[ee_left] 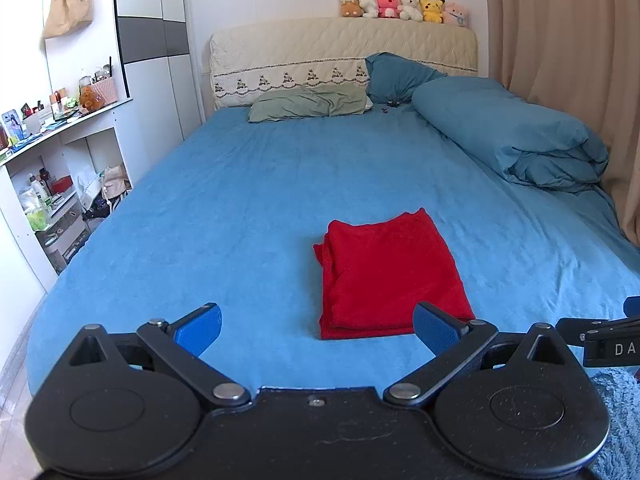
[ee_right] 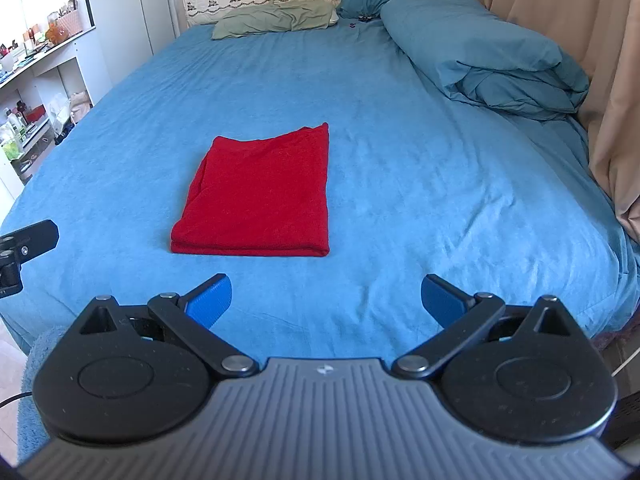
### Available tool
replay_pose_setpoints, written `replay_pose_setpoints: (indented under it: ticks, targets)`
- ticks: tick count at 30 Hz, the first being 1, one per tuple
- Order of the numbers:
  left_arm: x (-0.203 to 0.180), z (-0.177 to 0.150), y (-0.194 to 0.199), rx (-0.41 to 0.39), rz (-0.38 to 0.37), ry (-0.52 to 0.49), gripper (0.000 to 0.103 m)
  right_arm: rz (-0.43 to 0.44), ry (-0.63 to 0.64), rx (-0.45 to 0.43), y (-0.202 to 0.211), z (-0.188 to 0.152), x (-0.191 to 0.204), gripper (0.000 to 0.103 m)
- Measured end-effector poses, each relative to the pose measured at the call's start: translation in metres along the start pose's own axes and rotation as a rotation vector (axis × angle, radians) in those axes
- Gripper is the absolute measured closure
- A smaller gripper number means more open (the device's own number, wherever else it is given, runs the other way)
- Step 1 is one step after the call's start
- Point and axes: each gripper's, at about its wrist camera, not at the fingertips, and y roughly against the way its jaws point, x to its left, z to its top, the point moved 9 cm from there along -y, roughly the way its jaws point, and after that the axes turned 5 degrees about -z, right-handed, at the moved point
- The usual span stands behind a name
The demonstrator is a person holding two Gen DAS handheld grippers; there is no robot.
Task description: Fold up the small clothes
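Note:
A red garment (ee_left: 390,276) lies folded into a flat rectangle on the blue bed sheet (ee_left: 240,208). It also shows in the right wrist view (ee_right: 260,196). My left gripper (ee_left: 318,330) is open and empty, held above the near edge of the bed, just short of the garment's near edge. My right gripper (ee_right: 326,300) is open and empty, held back from the garment, which lies ahead and to its left. The right gripper's tip shows at the right edge of the left wrist view (ee_left: 608,336).
A folded blue duvet (ee_left: 516,132) lies along the bed's right side by beige curtains (ee_left: 568,32). A green pillow (ee_left: 308,104) and a blue pillow (ee_left: 396,76) lie at the headboard. White shelves (ee_left: 60,160) with clutter stand on the left.

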Motion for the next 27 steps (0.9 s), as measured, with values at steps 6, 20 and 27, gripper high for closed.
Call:
replay_pose_setpoints:
  ticks: [6, 20, 27]
  targets:
    - [0.0015, 0.0005, 0.0013, 0.0, -0.001, -0.001, 0.0, 0.0, 0.003, -0.002, -0.0002, 0.001, -0.0016, 0.0]
    - [0.0027, 0.0015, 0.0031, -0.007, -0.002, -0.006, 0.0, 0.005, -0.003, -0.002, -0.0012, 0.0004, -0.0007, 0.0]
    - [0.0036, 0.0027, 0.0041, -0.01, -0.004, -0.004, 0.0, 0.007, 0.0, -0.003, -0.0007, 0.0004, -0.0002, 0.0]
